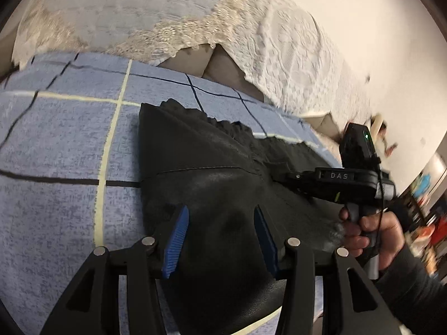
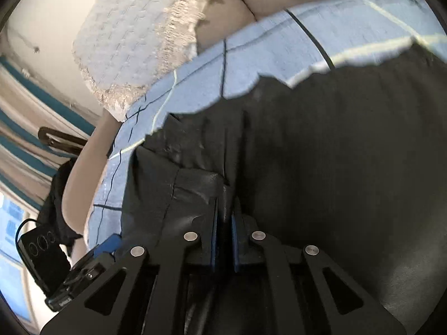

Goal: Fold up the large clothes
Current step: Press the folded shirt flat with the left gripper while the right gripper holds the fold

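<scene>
Left tongs (image 1: 220, 240): the two blue pads (image 1: 176, 241) stand spread, with nothing between them. Black cloth of the garment (image 1: 212, 178) lies directly beneath and ahead of the gap; contact between pads and cloth cannot be confirmed.

Right tongs (image 2: 223, 231): the pads are pressed nearly together, pinching a raised fold of the garment (image 2: 321, 153). The fold rises into the narrow slot between the pads. In the left wrist view the right tongs appear at the right edge as a black body, gripped by the right hand (image 1: 382, 234) at its handle, low against the garment.

Garment: black, with a smooth, slightly glossy panel nearest the tongs and a matte, ribbed-looking edge farther out. A seam runs across the panel. The garment lies spread on the sheet (image 1: 61, 145), covering its near and right portions.

Sheet: blue, with a grid of pale and dark lines; it extends left of and beyond the garment.

Beyond the sheet: a beige cushion (image 1: 223, 69), partly covered by a white lace cover (image 1: 279, 44) with a fringed edge. Behind it, a plain wall (image 1: 377, 28). The right wrist view is blurred toward its edges.
</scene>
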Demonstrator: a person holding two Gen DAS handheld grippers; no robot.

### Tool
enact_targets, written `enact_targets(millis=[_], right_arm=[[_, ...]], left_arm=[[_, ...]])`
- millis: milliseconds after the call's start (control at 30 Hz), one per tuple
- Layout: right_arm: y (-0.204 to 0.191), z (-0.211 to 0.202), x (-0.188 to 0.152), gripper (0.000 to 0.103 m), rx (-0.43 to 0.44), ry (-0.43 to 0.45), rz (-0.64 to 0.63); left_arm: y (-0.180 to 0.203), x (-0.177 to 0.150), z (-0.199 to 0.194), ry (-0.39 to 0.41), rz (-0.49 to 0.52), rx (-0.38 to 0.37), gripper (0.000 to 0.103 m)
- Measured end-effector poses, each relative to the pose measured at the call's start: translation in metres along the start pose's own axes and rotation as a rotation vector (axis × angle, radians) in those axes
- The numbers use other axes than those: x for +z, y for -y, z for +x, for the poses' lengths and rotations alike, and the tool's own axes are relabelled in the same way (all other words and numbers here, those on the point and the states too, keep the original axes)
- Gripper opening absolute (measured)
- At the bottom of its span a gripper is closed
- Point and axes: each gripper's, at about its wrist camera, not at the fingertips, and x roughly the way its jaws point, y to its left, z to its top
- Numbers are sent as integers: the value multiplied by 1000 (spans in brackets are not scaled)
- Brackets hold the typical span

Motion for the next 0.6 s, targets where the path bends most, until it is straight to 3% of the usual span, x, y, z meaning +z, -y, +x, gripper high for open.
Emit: enact_targets(millis=[133, 267, 367, 500, 600], right_arm=[[-7, -10, -7, 10, -22, 10, -29], [-36, -45, -12, 13, -80, 87, -126], [-63, -75, -29, 15, -24, 129, -203], [-96, -77, -63, 15, 19, 103, -333], [-92, -50, -78, 15, -54, 41, -380]], left_arm=[[5, -3, 2, -5, 26, 20, 55], [11, -1, -8, -12, 14, 43, 55], [12, -1, -36, 47, 6, 47, 55], [5, -12, -50, 47, -28, 67, 55], [10, -27, -36, -25, 3, 98, 55]])
